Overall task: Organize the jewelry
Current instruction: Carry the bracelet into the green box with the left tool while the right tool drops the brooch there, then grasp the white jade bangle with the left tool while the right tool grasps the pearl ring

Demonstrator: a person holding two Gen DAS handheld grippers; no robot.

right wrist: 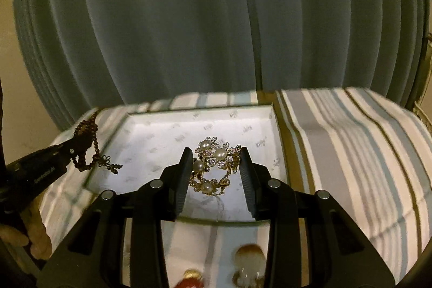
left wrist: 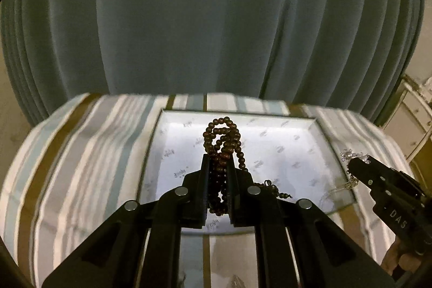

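Observation:
My left gripper (left wrist: 218, 161) is shut on a brown beaded necklace (left wrist: 224, 136), whose loops stick up past the fingertips and hang down over the white box lid (left wrist: 283, 142). My right gripper (right wrist: 216, 153) is shut on a gold brooch with pearls and rhinestones (right wrist: 214, 166), held above the same white lid (right wrist: 162, 136). In the left wrist view the right gripper (left wrist: 359, 161) comes in from the right with the sparkling brooch (left wrist: 353, 155) at its tip. In the right wrist view the left gripper (right wrist: 73, 150) holds the beads (right wrist: 89, 150) at the left.
The lid lies on a striped cloth (left wrist: 81, 153) over a table. A grey-green curtain (left wrist: 216, 18) hangs behind. More jewelry lies near the front edge (right wrist: 248, 261), blurred. A thin gold chain (left wrist: 343, 186) lies in the lid's right corner. White furniture (left wrist: 415, 109) stands at the right.

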